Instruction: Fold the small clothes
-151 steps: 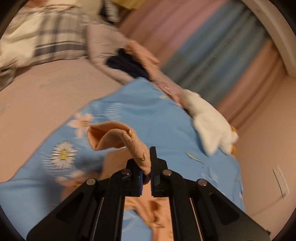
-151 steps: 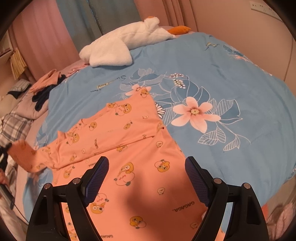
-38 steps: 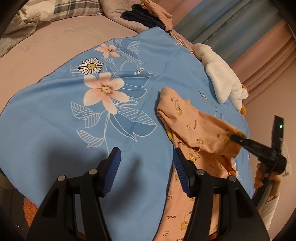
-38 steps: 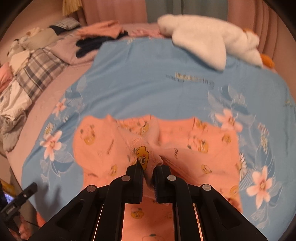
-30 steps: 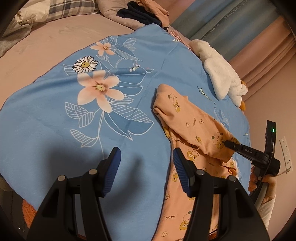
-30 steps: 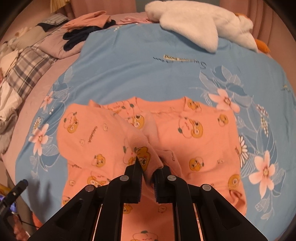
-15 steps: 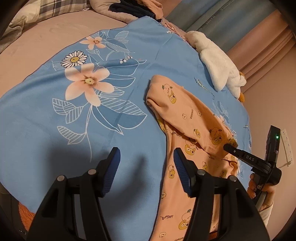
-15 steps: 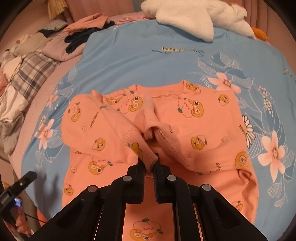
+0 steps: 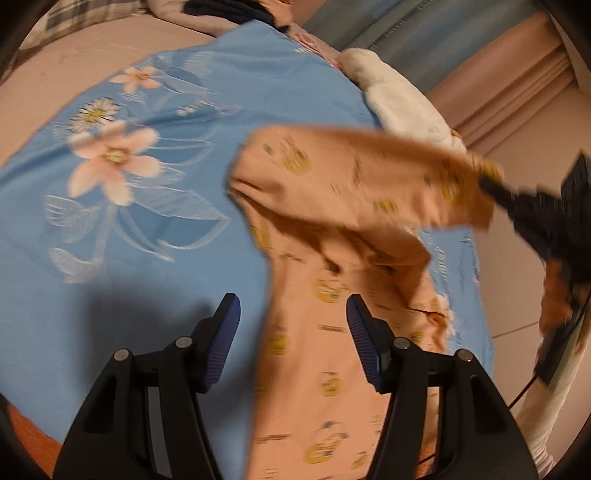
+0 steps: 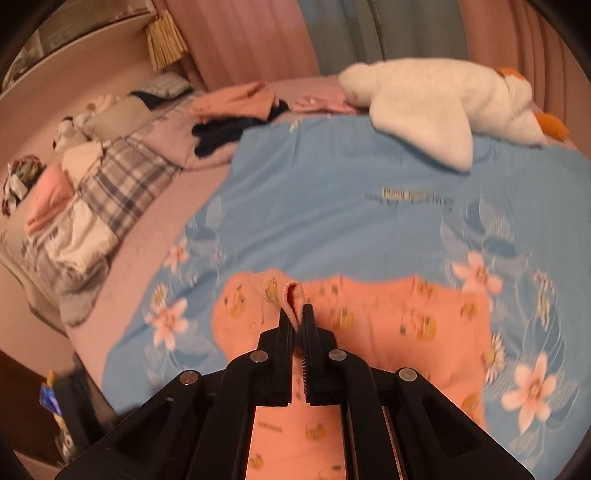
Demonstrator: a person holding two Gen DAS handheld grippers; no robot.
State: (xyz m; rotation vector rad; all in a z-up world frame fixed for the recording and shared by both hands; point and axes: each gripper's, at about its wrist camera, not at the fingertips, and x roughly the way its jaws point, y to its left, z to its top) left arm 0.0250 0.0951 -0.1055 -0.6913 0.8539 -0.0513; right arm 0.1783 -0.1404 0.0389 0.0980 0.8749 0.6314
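Observation:
An orange child's garment [image 9: 325, 332] with a yellow cartoon print lies on a blue floral blanket [image 9: 155, 229]. My left gripper [image 9: 291, 321] is open and empty, low over the garment's left edge. My right gripper [image 10: 297, 314] is shut on the cuff of the garment's sleeve [image 10: 291, 295] and holds it up off the bed. In the left wrist view the right gripper [image 9: 491, 184] shows at the right, with the sleeve [image 9: 354, 177] stretched up across the garment. The garment's body [image 10: 388, 321] lies flat below.
A white plush goose [image 10: 439, 107] lies at the blanket's far edge. Piled clothes [image 10: 236, 110] and plaid bedding [image 10: 122, 184] lie at the far left on the pink sheet [image 9: 74, 74]. Curtains [image 10: 332, 33] hang behind the bed.
My right gripper has lifted the sleeve cuff up and away from the garment's body, so the sleeve is stretched in the air. My left gripper has moved closer over the garment, still open.

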